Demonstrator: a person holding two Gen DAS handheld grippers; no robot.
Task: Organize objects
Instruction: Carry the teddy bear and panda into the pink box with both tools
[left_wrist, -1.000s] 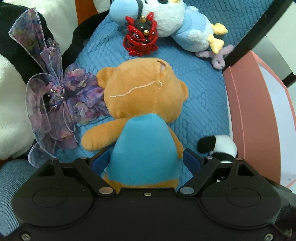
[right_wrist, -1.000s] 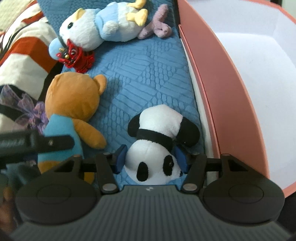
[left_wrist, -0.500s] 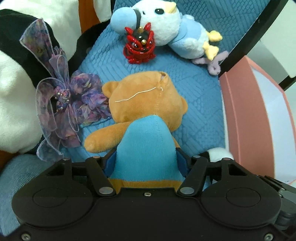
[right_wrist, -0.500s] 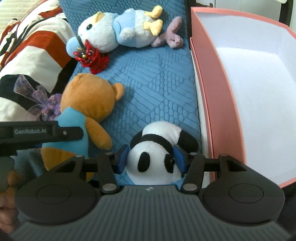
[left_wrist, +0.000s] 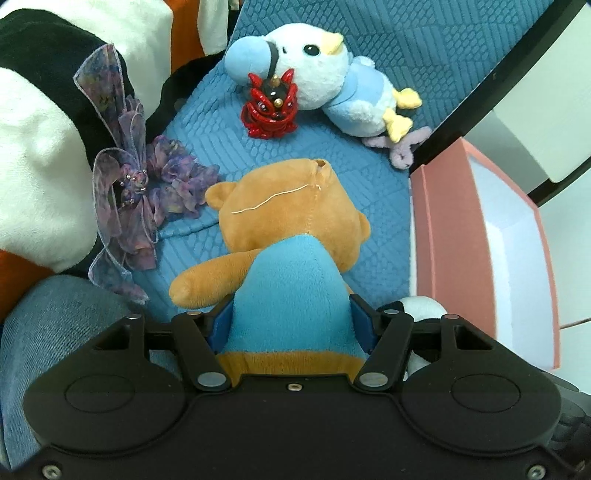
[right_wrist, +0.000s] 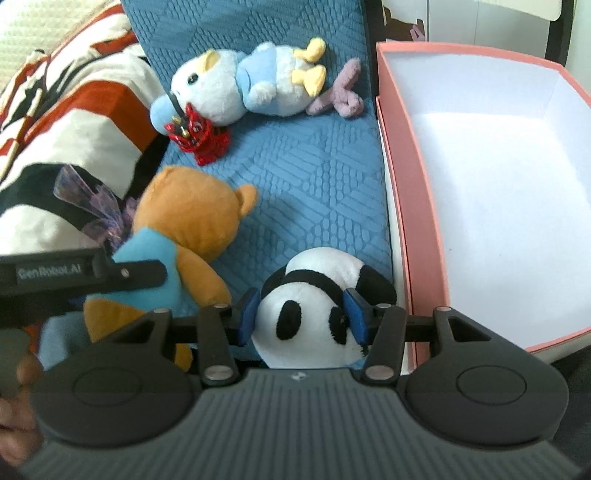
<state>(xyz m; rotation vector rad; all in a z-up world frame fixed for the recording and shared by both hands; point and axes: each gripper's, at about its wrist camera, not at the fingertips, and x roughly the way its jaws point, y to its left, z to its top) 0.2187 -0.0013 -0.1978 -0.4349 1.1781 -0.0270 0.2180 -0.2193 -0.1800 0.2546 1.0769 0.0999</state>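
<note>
My left gripper (left_wrist: 291, 326) is shut on the blue body of an orange plush bear (left_wrist: 291, 221), lifted off the blue quilted cushion (left_wrist: 369, 192). The bear also shows in the right wrist view (right_wrist: 188, 218), with the left gripper (right_wrist: 74, 277) beside it. My right gripper (right_wrist: 301, 319) is shut on a black-and-white plush panda (right_wrist: 314, 295), held above the cushion (right_wrist: 314, 177) next to the pink box (right_wrist: 417, 206). The box is open, its white inside holding nothing. It stands at the right in the left wrist view (left_wrist: 443, 240).
A white-and-blue plush bird (right_wrist: 236, 88) (left_wrist: 325, 74), a red lion-head toy (right_wrist: 199, 140) (left_wrist: 269, 110) and a purple plush piece (right_wrist: 340, 99) lie at the cushion's far end. A purple ribbon bow (left_wrist: 136, 184) and a striped blanket (right_wrist: 74, 110) lie at the left.
Both grippers have risen and drawn back with their toys. The left jaws have closed in on the bear. The pink box shows more fully.
</note>
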